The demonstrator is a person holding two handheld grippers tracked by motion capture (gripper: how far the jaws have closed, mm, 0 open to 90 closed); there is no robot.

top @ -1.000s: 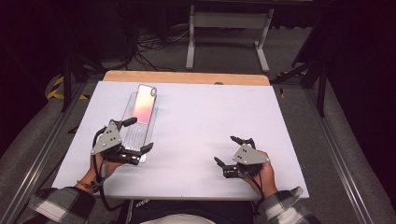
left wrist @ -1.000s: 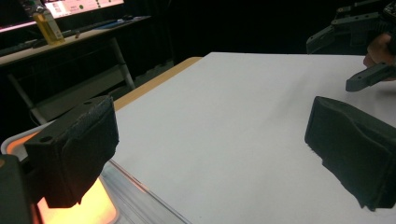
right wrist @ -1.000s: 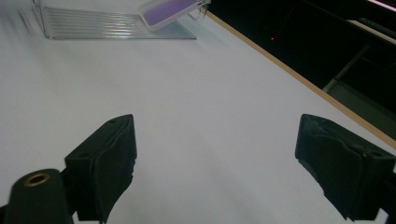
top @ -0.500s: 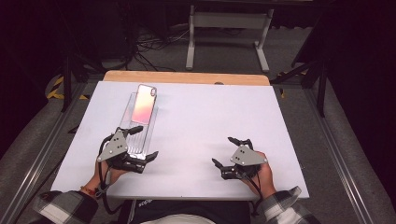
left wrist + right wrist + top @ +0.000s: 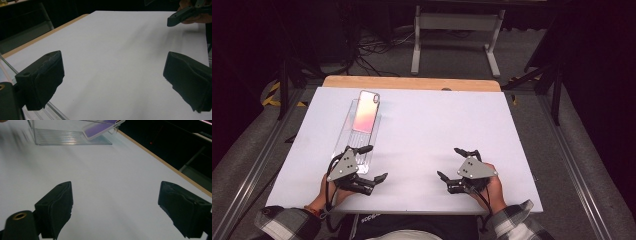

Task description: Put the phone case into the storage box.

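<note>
We hold the left gripper (image 5: pixel 369 164) and right gripper (image 5: pixel 453 164) low over the white desk (image 5: pixel 432 125), fingers spread wide and empty. The phone (image 5: pixel 366 111) leans on a clear stand (image 5: pixel 347 135) just beyond our left gripper.

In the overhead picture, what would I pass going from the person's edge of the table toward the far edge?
Both hand-held tools lie nearest, the left gripper and the right gripper, both open → clear plastic stand → pink phone case leaning on it → wooden strip along the table's far edge.
</note>
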